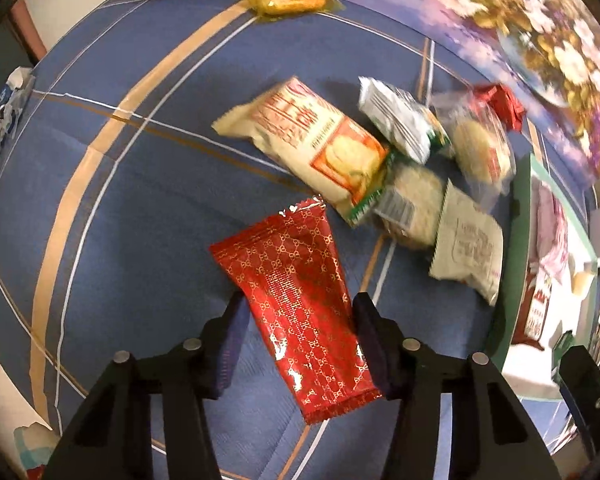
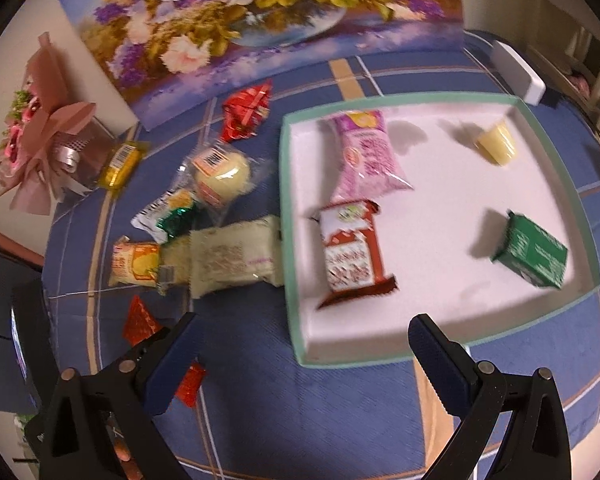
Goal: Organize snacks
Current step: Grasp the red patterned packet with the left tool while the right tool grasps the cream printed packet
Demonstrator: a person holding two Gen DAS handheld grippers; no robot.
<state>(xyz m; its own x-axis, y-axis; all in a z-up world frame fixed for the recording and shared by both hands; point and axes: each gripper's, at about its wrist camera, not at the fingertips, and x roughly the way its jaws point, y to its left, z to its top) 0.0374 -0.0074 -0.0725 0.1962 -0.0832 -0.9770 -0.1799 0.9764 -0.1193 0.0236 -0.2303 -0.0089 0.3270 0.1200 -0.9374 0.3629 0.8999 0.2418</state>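
Jaws of left gripper (image 1: 300, 314) clamp red packet (image 1: 296, 312), pointing steeply down.

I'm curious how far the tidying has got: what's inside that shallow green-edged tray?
Four snacks lie in the tray: a pink packet, a red-and-white packet, a green packet and a small yellow cup. Its near wall hides a strip of the floor.

The left gripper (image 1: 300, 312) points steeply down, its jaws clamped on a red packet (image 1: 296, 300). The right gripper (image 2: 304, 344) also points down, jaws spread wide, holding nothing.
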